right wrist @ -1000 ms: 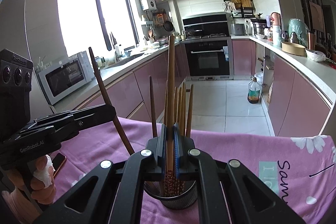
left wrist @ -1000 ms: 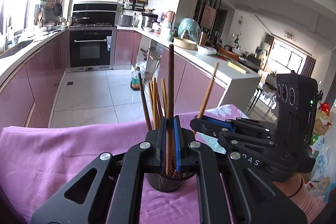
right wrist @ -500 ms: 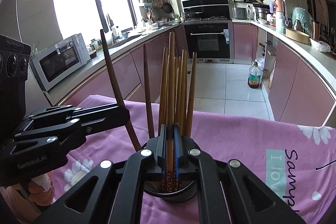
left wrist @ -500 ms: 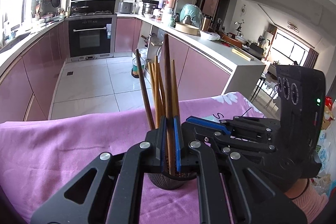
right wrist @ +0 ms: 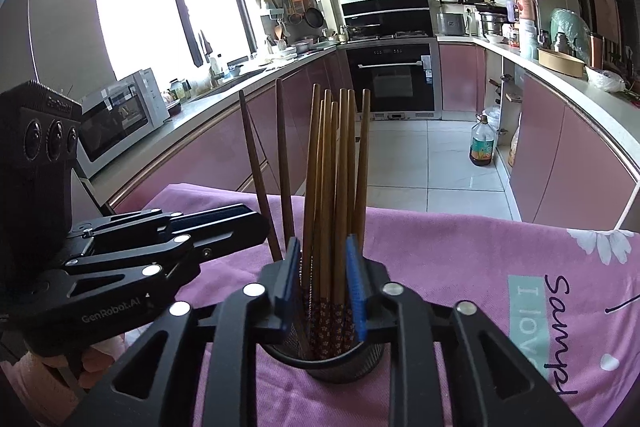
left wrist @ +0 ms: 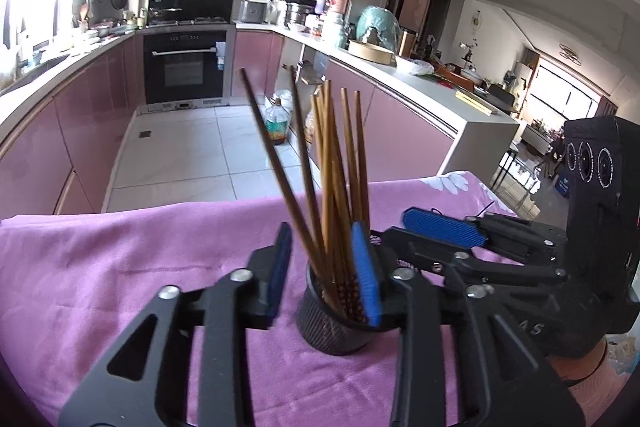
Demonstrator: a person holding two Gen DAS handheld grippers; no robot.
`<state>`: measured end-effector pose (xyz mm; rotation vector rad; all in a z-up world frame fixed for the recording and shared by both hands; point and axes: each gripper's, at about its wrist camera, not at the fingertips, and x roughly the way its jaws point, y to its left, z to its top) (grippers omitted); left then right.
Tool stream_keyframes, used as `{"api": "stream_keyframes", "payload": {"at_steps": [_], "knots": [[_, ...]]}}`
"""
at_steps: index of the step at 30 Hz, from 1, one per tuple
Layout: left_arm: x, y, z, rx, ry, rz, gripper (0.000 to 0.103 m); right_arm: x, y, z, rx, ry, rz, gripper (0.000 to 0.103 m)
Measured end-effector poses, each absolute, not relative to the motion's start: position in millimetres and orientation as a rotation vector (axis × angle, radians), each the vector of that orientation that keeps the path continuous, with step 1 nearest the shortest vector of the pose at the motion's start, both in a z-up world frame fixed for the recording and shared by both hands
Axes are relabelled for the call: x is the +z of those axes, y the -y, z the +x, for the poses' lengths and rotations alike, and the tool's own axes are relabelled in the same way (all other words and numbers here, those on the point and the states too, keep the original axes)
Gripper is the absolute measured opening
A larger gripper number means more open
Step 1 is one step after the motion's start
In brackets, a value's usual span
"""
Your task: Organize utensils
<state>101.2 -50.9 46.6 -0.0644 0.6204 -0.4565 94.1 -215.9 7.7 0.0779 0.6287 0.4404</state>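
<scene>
Chopsticks (left wrist: 332, 187) now stand loose in the black mesh cup (left wrist: 328, 323) at lower centre of both views, on the purple cloth (left wrist: 120, 267) over the table. Half a second ago each tool pinched one stick; now the left tool (left wrist: 322, 271) and right tool (right wrist: 322, 279) are both opening, pads apart around the bundle and pressing on nothing. Both sticks look delivered, so this drop seems done. Readable writing: "GenRobot.AI" on the left tool's body at lower left of the right view, and "Samp" on the cloth at right.
</scene>
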Motion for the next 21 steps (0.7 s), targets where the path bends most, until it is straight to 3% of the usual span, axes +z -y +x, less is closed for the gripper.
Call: {"api": "stream_keyframes", "payload": {"at_steps": [2, 5, 7, 9, 13, 21], "knots": [[47, 47, 92, -0.438, -0.593, -0.063, 0.044, 7, 219, 90, 0.438, -0.617, 0.086, 0.033], [47, 36, 75, -0.398, -0.538, -0.069, 0.068, 6, 222, 81, 0.427, -0.594, 0.091, 0.050], [46, 28, 64, -0.370, -0.501, -0.068, 0.076, 5, 223, 73, 0.421, -0.577, 0.087, 0.063], [45, 21, 52, -0.347, -0.476, -0.073, 0.097, 5, 224, 65, 0.407, -0.550, 0.079, 0.077], [39, 3, 28, -0.289, -0.425, -0.064, 0.097, 3, 227, 47, 0.368, -0.495, 0.060, 0.096], [22, -23, -9, -0.188, -0.359, -0.088, 0.097, -10, 226, 18, 0.263, -0.422, 0.006, 0.096]]}}
